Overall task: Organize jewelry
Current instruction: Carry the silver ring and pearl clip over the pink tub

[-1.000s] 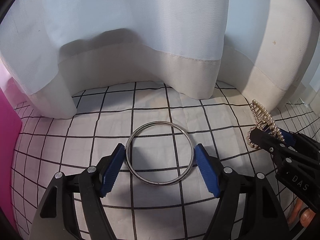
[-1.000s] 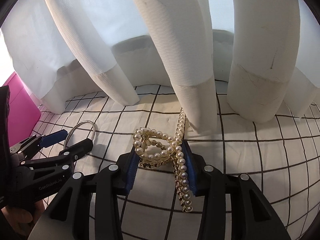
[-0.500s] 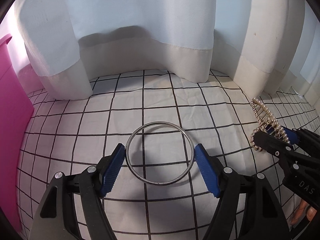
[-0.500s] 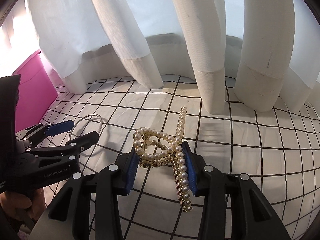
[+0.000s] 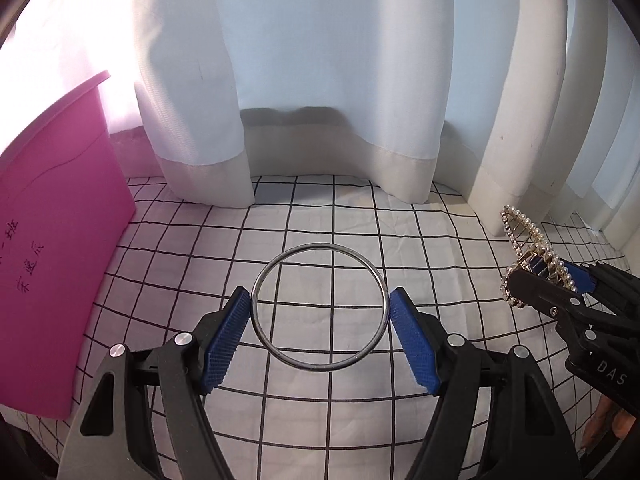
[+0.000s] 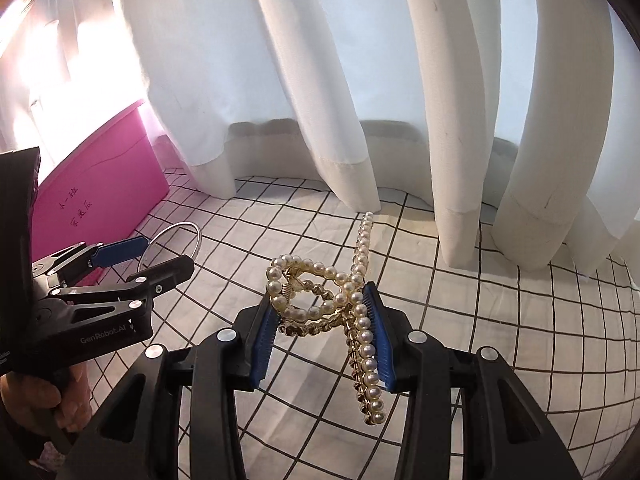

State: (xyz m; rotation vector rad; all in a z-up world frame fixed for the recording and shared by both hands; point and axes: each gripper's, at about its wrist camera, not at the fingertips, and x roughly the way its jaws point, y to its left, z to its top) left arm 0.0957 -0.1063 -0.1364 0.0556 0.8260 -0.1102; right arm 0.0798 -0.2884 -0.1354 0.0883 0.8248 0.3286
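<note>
The left gripper [image 5: 320, 322] grips a thin steel bangle [image 5: 319, 306] across its width, at 3 and 9 o'clock; stiff, light, probably slippery. The right gripper [image 6: 322, 330] pinches a pearl clip [image 6: 334, 304], likely fragile, above the checked cloth [image 6: 500, 320].

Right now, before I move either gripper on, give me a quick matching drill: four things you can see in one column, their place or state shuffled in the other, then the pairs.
Things
1. silver bangle
2. pearl hair claw
3. pink box
4. white curtain

States
A. hangs down onto the checked cloth
B. clamped in the right gripper
C. stands at the left, handwriting on its side
D. pinched across its width by the left gripper

Pairs: 1-D, 2-B, 3-C, 4-A
</note>
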